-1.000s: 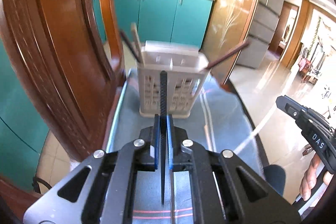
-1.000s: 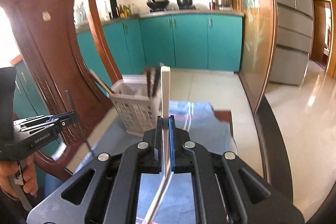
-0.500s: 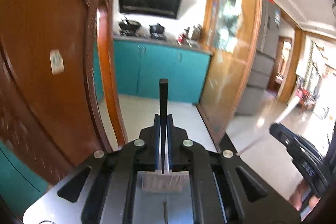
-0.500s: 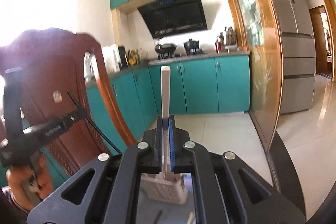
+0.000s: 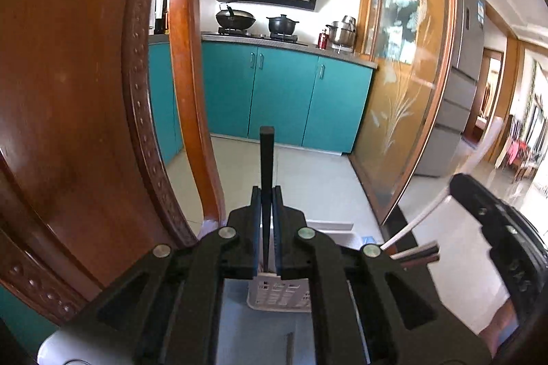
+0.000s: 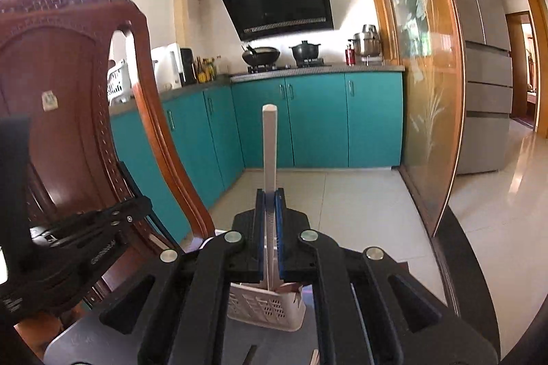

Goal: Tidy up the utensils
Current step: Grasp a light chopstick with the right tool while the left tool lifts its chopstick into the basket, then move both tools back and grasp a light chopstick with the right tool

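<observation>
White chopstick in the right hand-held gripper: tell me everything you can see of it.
The white chopstick is a plain, square-sectioned stick, plastic by its look, with a blunt upper end. It stands upright, clamped between the blue pads of the right hand-held gripper, which is shut on it. Its lower part runs down behind the jaws, above the slotted utensil basket; the tip is hidden.

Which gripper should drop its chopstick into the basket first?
Probably the right gripper: the basket sits just below its white chopstick. The left gripper, holding the black chopstick, looks similarly close.
</observation>
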### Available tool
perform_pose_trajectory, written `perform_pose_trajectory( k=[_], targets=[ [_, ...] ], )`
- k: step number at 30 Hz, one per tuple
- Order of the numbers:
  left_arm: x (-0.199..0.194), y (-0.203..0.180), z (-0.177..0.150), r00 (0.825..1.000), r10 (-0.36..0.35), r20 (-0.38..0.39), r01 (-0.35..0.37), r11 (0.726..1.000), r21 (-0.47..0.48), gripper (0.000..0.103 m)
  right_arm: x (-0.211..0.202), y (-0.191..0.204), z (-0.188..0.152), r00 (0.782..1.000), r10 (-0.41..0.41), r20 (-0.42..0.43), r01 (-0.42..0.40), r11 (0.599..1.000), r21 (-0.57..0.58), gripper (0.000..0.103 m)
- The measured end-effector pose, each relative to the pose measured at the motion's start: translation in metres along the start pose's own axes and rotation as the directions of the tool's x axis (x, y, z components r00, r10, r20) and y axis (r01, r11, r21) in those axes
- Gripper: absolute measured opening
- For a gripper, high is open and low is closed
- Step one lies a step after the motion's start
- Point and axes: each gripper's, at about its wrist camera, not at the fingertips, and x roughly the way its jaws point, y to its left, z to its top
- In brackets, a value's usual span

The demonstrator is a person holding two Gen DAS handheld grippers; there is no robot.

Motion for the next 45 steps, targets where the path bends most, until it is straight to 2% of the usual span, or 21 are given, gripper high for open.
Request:
perform_pose_trajectory(
  k=[7, 12, 16, 19, 21, 23, 24, 26, 27, 28, 29, 31, 34, 37, 39, 40, 43, 45],
  targets=[
    [0.003, -0.007, -0.010, 1.000, -0.003, -0.017, 0.004, 1.000, 0.029, 0.007, 0.009, 0.004, -0.010, 0.999, 0.008, -0.035, -0.009, 1.000, -0.009, 0.007],
    [-0.004, -0.011, -0.009, 1.000, 0.000, 0.004, -0.001, 0.998, 0.067, 0.009, -0.006, 0.004, -0.008, 1.000, 0.022, -0.008, -0.022, 1.000, -0.004, 0.016],
    [-0.011, -0.014, -0.015, 1.000, -0.006, 0.017, 0.004, 0.997, 0.079, 0.018, -0.046, 0.002, -0.012, 0.997, 0.041, 0.060, -0.040, 0.999, -0.021, 0.030],
    [-0.024, -0.013, -0.026, 0.999, -0.021, 0.026, 0.019, 0.997, 0.075, 0.021, -0.073, -0.007, -0.032, 0.995, 0.059, 0.075, -0.058, 0.998, -0.013, 0.042],
    [-0.033, -0.012, -0.039, 0.999, -0.023, 0.024, 0.021, 0.997, 0.074, 0.028, -0.083, -0.019, -0.057, 0.997, 0.067, 0.037, -0.067, 0.998, 0.008, 0.045],
    [-0.040, -0.011, -0.062, 1.000, -0.019, 0.002, 0.018, 0.996, 0.084, 0.036, -0.076, -0.029, -0.087, 0.996, 0.059, -0.072, -0.059, 0.998, -0.001, 0.045],
    [-0.040, -0.011, -0.072, 1.000, -0.011, -0.011, 0.012, 0.996, 0.089, 0.038, -0.067, -0.032, -0.101, 0.989, 0.045, -0.141, -0.048, 0.999, -0.020, 0.045],
    [-0.035, -0.008, -0.104, 0.996, 0.006, -0.092, 0.003, 0.996, 0.094, 0.038, -0.043, -0.039, -0.130, 0.956, -0.024, -0.292, 0.003, 0.997, -0.072, 0.045],
    [-0.030, -0.007, -0.119, 0.990, 0.004, -0.142, 0.009, 0.996, 0.090, 0.038, -0.031, -0.041, -0.143, 0.929, -0.066, -0.364, 0.036, 0.995, -0.088, 0.045],
    [-0.026, -0.006, -0.132, 0.982, -0.002, -0.189, 0.018, 0.996, 0.082, 0.038, -0.017, -0.045, -0.157, 0.889, -0.092, -0.448, 0.055, 0.994, -0.095, 0.045],
    [-0.019, -0.005, -0.148, 0.969, -0.012, -0.245, 0.032, 0.997, 0.077, 0.038, -0.008, -0.045, -0.165, 0.867, -0.093, -0.490, 0.055, 0.994, -0.092, 0.045],
    [-0.011, -0.006, -0.173, 0.947, -0.014, -0.321, 0.041, 0.996, 0.076, 0.038, 0.009, -0.044, -0.182, 0.827, -0.090, -0.555, 0.058, 0.995, -0.076, 0.045],
    [-0.005, -0.009, -0.199, 0.920, -0.010, -0.391, 0.046, 0.995, 0.083, 0.038, 0.028, -0.036, -0.196, 0.788, -0.077, -0.611, 0.058, 0.997, -0.051, 0.046],
    [-0.005, -0.011, -0.212, 0.909, -0.005, -0.418, 0.048, 0.995, 0.091, 0.044, 0.044, -0.026, -0.208, 0.755, -0.068, -0.652, 0.056, 0.998, -0.040, 0.046],
    [-0.006, -0.008, -0.216, 0.905, -0.008, -0.426, 0.049, 0.995, 0.086, 0.045, 0.050, -0.020, -0.216, 0.744, -0.086, -0.663, 0.063, 0.996, -0.059, 0.047],
    [-0.006, -0.008, -0.217, 0.904, -0.007, -0.427, 0.047, 0.995, 0.085, 0.045, 0.051, -0.013, -0.218, 0.752, -0.116, -0.649, 0.069, 0.993, -0.099, 0.047],
    [-0.007, -0.005, -0.218, 0.902, -0.004, -0.432, 0.041, 0.996, 0.077, 0.048, 0.052, -0.005, -0.220, 0.757, -0.140, -0.638, 0.066, 0.988, -0.138, 0.047],
    [-0.007, -0.004, -0.219, 0.899, -0.006, -0.438, 0.039, 0.997, 0.065, 0.050, 0.050, -0.005, -0.221, 0.761, -0.133, -0.635, 0.055, 0.988, -0.141, 0.037]
  ],
)
